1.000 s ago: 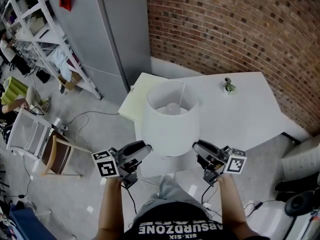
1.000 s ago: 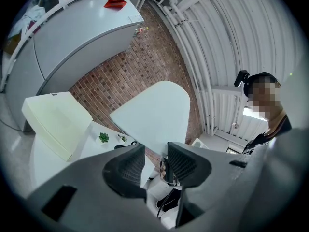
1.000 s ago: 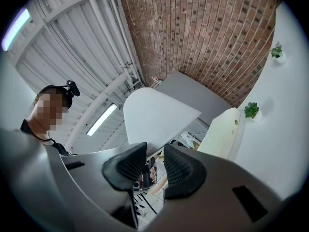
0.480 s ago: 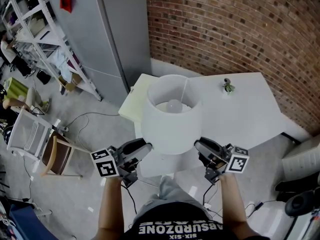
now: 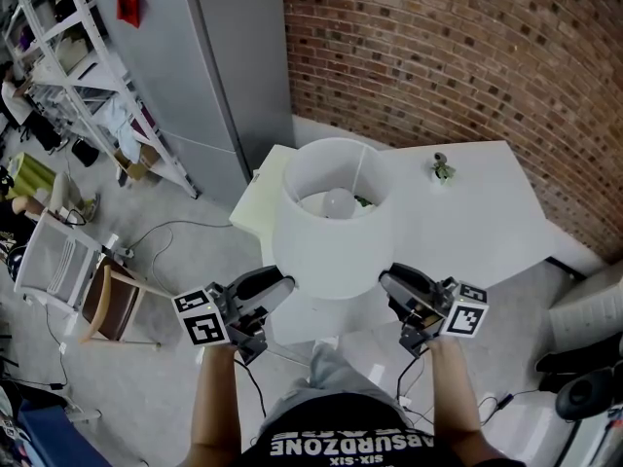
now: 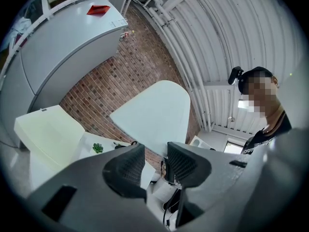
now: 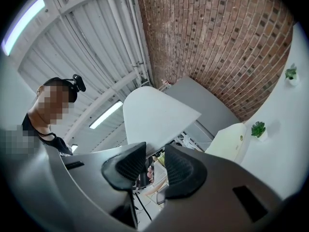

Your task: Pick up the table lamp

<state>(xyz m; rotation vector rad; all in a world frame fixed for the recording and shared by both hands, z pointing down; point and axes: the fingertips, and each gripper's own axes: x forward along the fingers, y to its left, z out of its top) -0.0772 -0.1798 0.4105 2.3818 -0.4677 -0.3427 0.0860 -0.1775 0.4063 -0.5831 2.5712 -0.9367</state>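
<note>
1. White lamp (image 5: 336,224) with a plain drum shade, bulb (image 5: 338,200) visible inside, is over the white table's (image 5: 477,212) near edge
2. Left tool (image 5: 282,285) and right tool (image 5: 386,280) each pinch the shade's lower rim, jaws partly closed

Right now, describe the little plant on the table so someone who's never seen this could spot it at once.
Start at the brick wall; a white table stands by it. The small plant sits near the table's far edge, out in the open, right of the big white lamp. Another bit of green shows only through the lamp's open top.
</note>
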